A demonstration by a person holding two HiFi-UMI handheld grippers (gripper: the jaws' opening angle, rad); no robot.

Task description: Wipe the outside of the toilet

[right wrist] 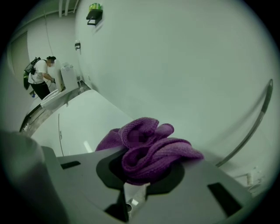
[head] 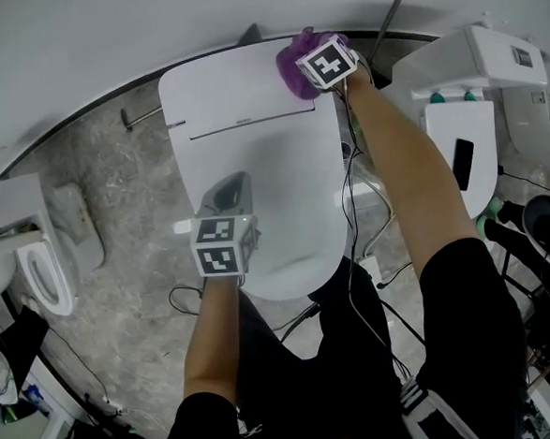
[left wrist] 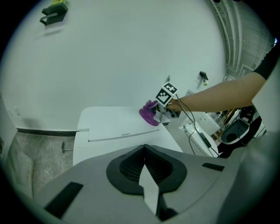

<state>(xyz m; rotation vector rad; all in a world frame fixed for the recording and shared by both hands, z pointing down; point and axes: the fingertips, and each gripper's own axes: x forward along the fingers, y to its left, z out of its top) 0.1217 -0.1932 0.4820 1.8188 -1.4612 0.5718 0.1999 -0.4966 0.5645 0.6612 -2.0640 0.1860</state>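
Nearest us, our left gripper (head: 228,191) sits over the front left of the toilet (head: 212,96), above its closed lid (head: 285,166). Its jaws are pressed together with nothing between them. Farther off, our right arm reaches to the toilet's rear right corner. There our right gripper (head: 313,63) pinches a bunched purple cloth (head: 291,64), which rests on the white top close to the wall (head: 103,38). Another toilet (head: 462,144) stands to the right on the grey floor (head: 121,168).
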